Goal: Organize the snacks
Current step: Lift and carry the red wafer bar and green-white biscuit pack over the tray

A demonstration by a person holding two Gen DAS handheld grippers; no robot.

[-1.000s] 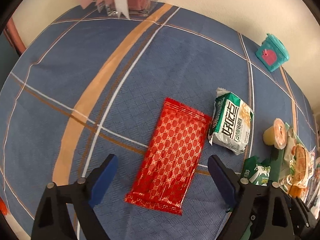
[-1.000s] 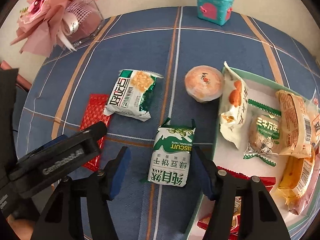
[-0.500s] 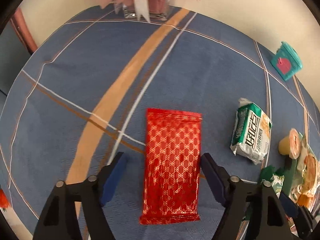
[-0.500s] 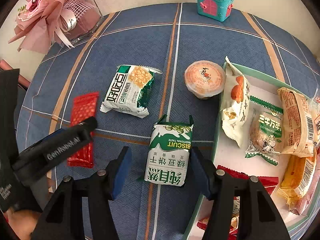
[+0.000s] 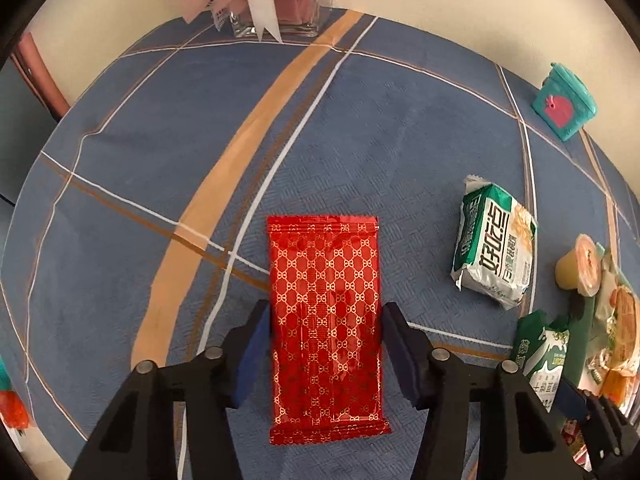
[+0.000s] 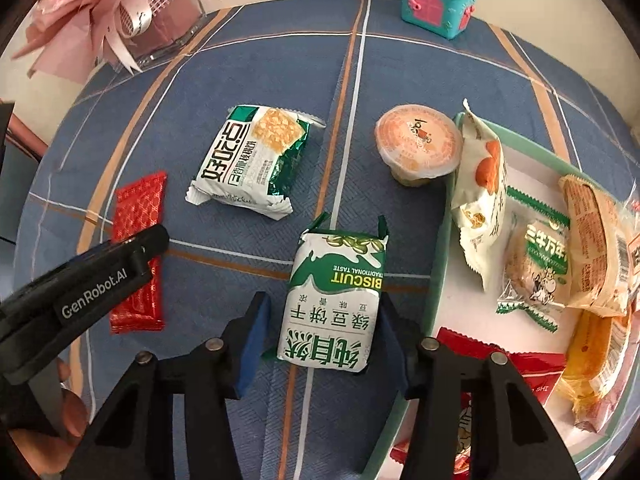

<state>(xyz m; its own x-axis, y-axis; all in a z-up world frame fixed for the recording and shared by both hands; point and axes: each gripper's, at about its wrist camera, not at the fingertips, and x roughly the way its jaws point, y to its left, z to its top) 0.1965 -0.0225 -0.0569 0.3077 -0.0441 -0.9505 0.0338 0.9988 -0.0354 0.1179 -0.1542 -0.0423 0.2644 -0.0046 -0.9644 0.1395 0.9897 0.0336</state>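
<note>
A red foil packet [image 5: 324,272] lies flat on the blue checked tablecloth. My left gripper [image 5: 324,312] straddles its near half; the jaws are closing, the pads have come up to its long edges, and the packet is not crumpled. In the right wrist view a green and white biscuit pack [image 6: 336,292] lies between the closing jaws of my right gripper [image 6: 322,304], with a gap on the left side. The same view shows the red packet [image 6: 138,208] under the left gripper's black body [image 6: 96,284].
A white and green cracker pack [image 6: 248,160] and a sealed jelly cup [image 6: 418,144] lie on the cloth. A green-rimmed tray [image 6: 438,276] at the right holds several snacks. A teal toy box [image 6: 438,2] and a glass vase of pink flowers [image 6: 160,12] stand at the back.
Both grippers' jaws have narrowed around their packets. In the left wrist view the red packet went from slanted to straight between the fingers. The biscuit pack has kept its place.
</note>
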